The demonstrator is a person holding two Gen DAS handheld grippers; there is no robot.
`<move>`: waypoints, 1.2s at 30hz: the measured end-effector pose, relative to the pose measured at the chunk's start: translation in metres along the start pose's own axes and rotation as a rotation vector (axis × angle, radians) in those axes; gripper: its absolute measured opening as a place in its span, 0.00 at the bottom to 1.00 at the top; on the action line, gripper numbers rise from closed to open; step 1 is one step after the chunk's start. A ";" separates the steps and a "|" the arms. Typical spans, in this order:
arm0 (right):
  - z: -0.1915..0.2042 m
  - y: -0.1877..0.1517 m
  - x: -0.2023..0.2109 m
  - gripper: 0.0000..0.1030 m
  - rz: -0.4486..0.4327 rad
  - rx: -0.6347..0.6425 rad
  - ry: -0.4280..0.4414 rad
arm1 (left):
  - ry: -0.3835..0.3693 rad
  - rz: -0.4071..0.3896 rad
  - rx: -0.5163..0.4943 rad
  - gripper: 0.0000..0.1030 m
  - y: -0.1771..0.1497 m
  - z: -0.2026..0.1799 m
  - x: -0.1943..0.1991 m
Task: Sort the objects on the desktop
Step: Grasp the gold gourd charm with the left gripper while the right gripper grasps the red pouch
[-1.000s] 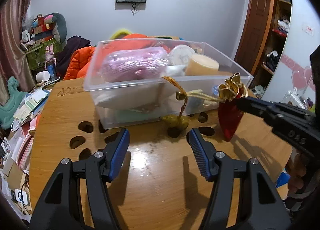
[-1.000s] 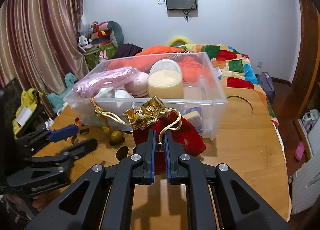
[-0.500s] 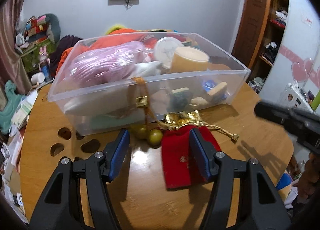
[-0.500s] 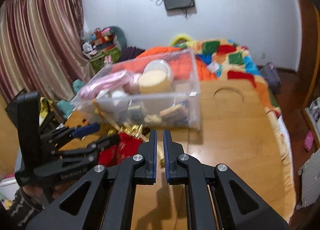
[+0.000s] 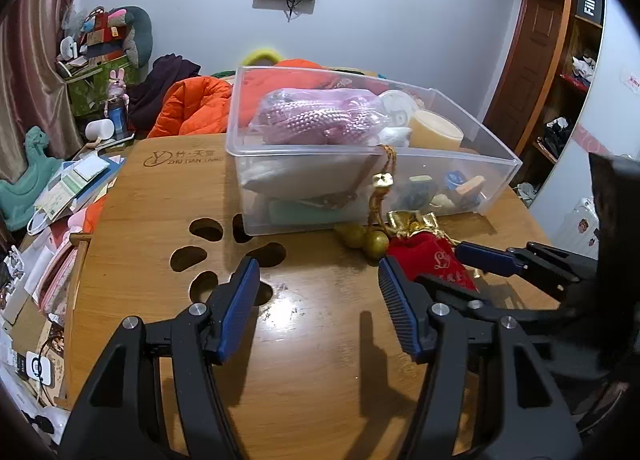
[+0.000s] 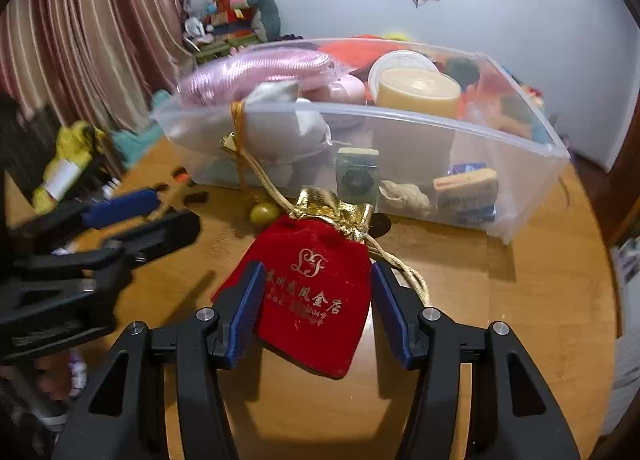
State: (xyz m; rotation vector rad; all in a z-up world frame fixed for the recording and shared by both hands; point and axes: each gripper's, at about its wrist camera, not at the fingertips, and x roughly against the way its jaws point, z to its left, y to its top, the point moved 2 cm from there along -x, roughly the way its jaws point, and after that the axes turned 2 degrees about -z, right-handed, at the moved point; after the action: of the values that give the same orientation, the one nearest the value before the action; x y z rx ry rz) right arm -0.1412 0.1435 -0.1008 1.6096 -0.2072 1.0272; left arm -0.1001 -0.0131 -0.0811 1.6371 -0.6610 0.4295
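A red velvet pouch [image 6: 316, 288] with a gold top and gold drawstring lies flat on the wooden table; it also shows in the left wrist view [image 5: 432, 260]. Its cord hangs over the rim of the clear plastic box [image 6: 520, 140], with two olive beads [image 5: 366, 240] in front of the box [image 5: 248, 148]. My right gripper [image 6: 318, 310] is open, its blue pads on either side of the pouch, not pressing it. My left gripper [image 5: 316, 300] is open and empty above bare table, left of the pouch.
The box holds a pink bagged item [image 5: 316, 120], a cream round tub [image 6: 418, 90] and several small things. The table [image 5: 168, 188] has paw-shaped cutouts [image 5: 208, 248]. Papers and clutter [image 5: 68, 188] lie off its left edge. A bed with orange clothing [image 5: 192, 104] is behind.
The right gripper let the pouch down onto the table, lifted away shut, then opened and came back around the pouch. The left gripper shifted a little, staying open.
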 end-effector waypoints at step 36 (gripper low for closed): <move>-0.051 -0.020 0.039 0.13 -0.109 -0.136 0.092 | -0.010 0.075 -0.160 0.28 0.019 -0.072 -0.059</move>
State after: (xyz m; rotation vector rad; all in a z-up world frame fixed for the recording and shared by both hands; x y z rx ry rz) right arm -0.1305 0.2095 -0.0896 1.4322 -0.1237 0.9798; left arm -0.1507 0.0664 -0.0908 1.4676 -0.7466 0.4123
